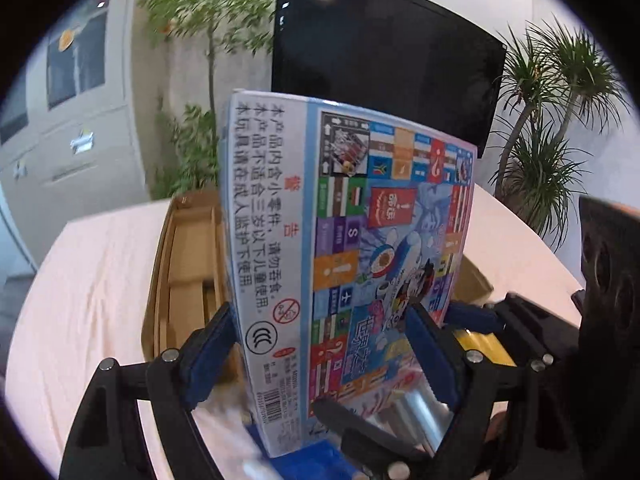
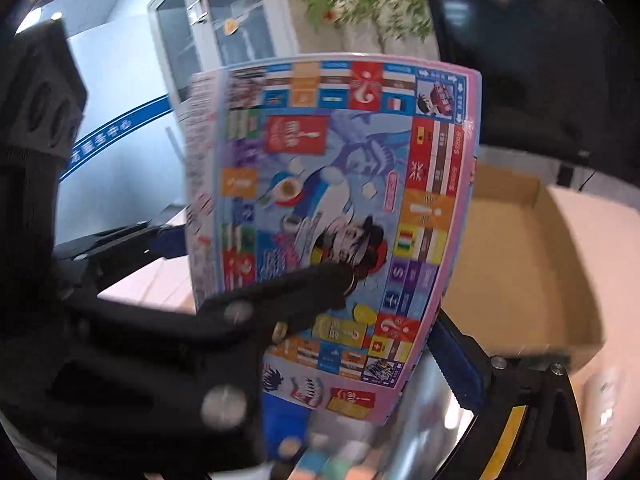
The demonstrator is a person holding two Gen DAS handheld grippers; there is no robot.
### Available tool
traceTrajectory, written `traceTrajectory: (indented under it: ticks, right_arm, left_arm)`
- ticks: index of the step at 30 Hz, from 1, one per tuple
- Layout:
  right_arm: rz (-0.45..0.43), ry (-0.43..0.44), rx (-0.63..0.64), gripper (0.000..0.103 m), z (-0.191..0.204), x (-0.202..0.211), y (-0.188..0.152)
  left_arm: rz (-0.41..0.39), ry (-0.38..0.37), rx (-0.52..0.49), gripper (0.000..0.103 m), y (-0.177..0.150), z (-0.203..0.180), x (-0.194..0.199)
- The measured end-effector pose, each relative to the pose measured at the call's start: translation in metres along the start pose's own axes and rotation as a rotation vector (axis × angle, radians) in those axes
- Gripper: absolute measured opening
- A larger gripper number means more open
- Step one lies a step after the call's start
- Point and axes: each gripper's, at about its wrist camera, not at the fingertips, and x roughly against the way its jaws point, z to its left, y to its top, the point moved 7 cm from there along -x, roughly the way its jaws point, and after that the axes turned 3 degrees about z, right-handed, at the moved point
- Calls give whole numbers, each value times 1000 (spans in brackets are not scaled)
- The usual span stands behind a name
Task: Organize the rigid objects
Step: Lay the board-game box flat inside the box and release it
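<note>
the left gripper [image 1: 320, 360] and right gripper [image 2: 400, 320] each clamp the upright board game box [image 1: 348, 248], lifted off the pink-covered table [image 1: 88, 280]; it hides most of the open cardboard box [image 1: 188, 264] behind

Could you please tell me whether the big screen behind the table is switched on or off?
It appears off: the screen is uniformly black, showing only small reflected ceiling lights. A standby state cannot be ruled out.
</note>
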Motion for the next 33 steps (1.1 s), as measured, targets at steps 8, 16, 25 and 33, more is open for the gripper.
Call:
traceTrajectory:
  ticks: [8,16,25,33]
  right_arm:
    - [39,-24,2,100,-27,-52,57]
    - [312,71,-149,100,-57,-151,44]
    - [507,116,-161,85,-50,-201,39]
    - [525,79,-160,85,-36,-207,33]
  left_arm:
    - [55,-32,92,82,33,30,-61]
    - [246,9,130,75,8,56,-135]
    - [316,102,163,68,-20,82,-130]
    - [203,112,150,68,-17,84,-81]
